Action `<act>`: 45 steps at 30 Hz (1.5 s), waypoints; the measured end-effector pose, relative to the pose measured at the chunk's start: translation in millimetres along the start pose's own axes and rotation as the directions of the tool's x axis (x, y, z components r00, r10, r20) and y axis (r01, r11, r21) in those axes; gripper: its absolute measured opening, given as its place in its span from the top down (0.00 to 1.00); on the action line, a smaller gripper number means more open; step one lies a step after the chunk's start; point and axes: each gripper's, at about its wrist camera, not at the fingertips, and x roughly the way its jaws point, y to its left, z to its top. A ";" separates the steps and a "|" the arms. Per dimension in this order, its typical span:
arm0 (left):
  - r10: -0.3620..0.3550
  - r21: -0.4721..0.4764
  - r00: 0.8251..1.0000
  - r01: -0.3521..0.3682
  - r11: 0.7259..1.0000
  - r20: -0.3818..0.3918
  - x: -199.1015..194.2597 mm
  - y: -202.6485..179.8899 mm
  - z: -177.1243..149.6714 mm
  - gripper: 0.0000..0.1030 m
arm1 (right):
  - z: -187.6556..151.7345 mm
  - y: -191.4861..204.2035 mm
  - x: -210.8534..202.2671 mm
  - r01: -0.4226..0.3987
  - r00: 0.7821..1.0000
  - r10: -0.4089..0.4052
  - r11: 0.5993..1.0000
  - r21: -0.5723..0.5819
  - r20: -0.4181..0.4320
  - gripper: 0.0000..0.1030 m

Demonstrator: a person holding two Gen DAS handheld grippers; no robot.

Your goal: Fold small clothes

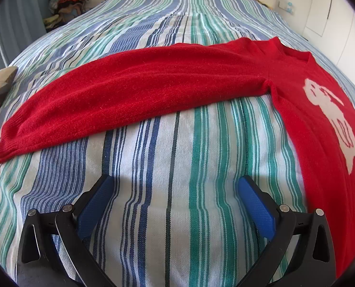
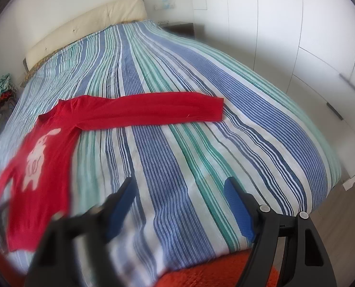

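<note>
The left gripper [image 1: 175,184] hovers with jaws spread wide over the striped bedspread [image 1: 167,215], the red sweater [image 1: 316,129] lying flat just ahead and to its right, one sleeve [image 1: 129,95] stretched across in front. The right gripper [image 2: 179,186], also spread and empty, sits at the bed's edge with the sweater ahead to its left, above an orange rug [image 2: 208,275].

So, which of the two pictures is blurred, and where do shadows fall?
Left wrist view: sharp; the open left tongs cast a soft shadow on the striped bedspread between their fingers. Right wrist view: blurred on its left side, smearing the red sweater and the left finger of the open right tongs; the right finger is sharper. Both bend the bed strongly.
</note>
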 end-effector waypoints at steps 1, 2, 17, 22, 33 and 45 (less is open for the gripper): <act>0.000 0.000 1.000 0.000 1.000 0.000 0.0 0.0 0.0 0.00 | -0.3 -1.4 -0.5 -0.001 1.000 0.001 1.000 0.007 0.001 0.27; 0.000 0.000 1.000 0.000 1.000 0.000 -0.1 -0.1 -0.1 0.00 | -0.8 -2.9 -0.8 -0.001 1.000 0.001 1.000 0.016 0.003 0.27; 0.000 0.000 1.000 0.000 1.000 0.000 -0.2 0.1 -0.1 0.00 | -0.3 -5.6 0.3 -0.004 1.000 0.004 0.999 0.032 0.009 0.27; 0.000 0.000 1.000 0.000 1.000 0.000 -0.4 0.0 -0.2 0.00 | -0.9 -5.4 1.5 -0.006 1.000 0.006 0.999 0.036 0.002 0.27; 0.000 0.000 1.000 0.000 1.000 0.000 -0.4 0.0 -0.2 0.00 | -0.9 -6.6 -0.2 -0.008 1.000 0.008 0.999 0.042 0.004 0.27; 0.000 0.000 1.000 0.000 1.000 0.000 -0.4 0.0 -0.2 0.00 | -0.5 -4.8 -0.5 -0.007 1.000 0.006 0.999 0.039 0.004 0.27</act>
